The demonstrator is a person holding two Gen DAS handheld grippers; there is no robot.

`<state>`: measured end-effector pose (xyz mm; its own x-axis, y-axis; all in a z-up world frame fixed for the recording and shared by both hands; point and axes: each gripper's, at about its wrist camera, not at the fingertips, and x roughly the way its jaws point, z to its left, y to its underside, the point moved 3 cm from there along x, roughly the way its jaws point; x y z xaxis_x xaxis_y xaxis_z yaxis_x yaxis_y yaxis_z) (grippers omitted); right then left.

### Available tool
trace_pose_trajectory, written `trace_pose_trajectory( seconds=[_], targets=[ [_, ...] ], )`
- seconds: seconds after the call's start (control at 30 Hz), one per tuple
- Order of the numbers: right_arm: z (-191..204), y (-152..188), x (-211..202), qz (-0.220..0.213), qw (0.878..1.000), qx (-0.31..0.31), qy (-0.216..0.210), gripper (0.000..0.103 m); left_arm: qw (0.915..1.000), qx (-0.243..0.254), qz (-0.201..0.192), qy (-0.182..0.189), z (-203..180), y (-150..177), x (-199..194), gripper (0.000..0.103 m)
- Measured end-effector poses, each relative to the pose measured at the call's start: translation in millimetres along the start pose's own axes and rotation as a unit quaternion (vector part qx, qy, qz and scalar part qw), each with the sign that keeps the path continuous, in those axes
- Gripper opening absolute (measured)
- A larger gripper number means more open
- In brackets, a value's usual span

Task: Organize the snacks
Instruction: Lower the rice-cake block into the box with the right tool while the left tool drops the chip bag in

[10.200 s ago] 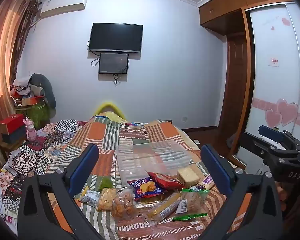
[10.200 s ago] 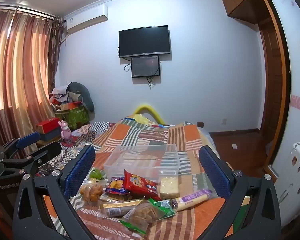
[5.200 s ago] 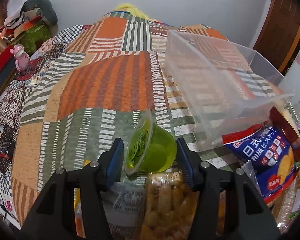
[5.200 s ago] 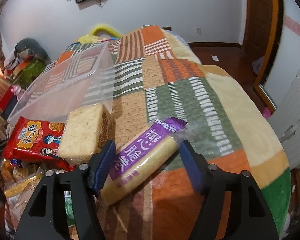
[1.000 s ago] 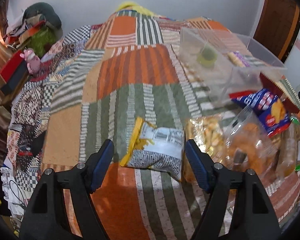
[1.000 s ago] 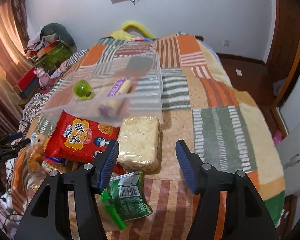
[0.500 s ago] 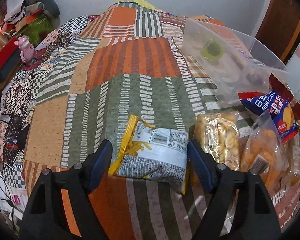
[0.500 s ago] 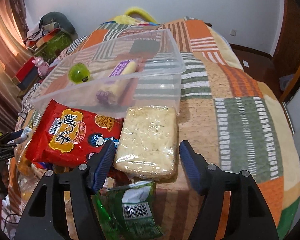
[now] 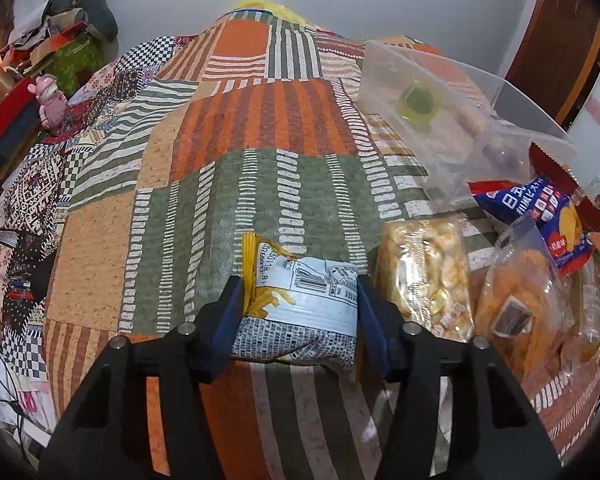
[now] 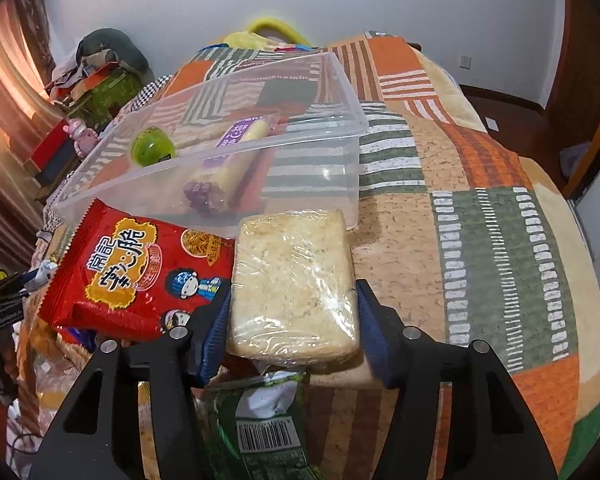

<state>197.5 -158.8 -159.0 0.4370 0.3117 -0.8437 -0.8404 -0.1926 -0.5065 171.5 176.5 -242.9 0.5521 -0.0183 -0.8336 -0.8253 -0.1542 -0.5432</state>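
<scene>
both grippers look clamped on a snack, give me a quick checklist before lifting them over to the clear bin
1. Left gripper on the newspaper-print packet: ok, jaws just closed and both pads press its sides.
2. Right gripper on the wrapped rice cake block: ok, jaws just closed and pads touch both edges.
3. Neighbours caught in the grips: cannot tell; the red noodle bag sits against the right gripper's left pad.
4. Room in the clear bin: ok, only the green jelly cup and purple-wrapped bar inside.
5. Bin upright: not ok, it looks tilted.
</scene>
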Motion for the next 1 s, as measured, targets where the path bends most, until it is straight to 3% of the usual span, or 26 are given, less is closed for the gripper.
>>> trace_pose_trajectory(
  seconds=[0.37, 0.63, 1.0],
  targets=[
    [-5, 1, -14, -0.016, 1.000, 0.016, -0.006, 0.053, 0.9998, 0.003, -0.022, -0.004, -6, -4, -28, 0.048],
    [-10, -9, -43, -0.055, 0.998, 0.021, -0.007, 0.053, 0.9977, 0.016, -0.066, -0.002, -22, -34, -57, 0.048],
    [1, -40, -67, -0.114, 0.993, 0.010, -0.011, 0.053, 0.9900, 0.043, -0.126, 0.046, -75, -81, -86, 0.048]
  ],
)
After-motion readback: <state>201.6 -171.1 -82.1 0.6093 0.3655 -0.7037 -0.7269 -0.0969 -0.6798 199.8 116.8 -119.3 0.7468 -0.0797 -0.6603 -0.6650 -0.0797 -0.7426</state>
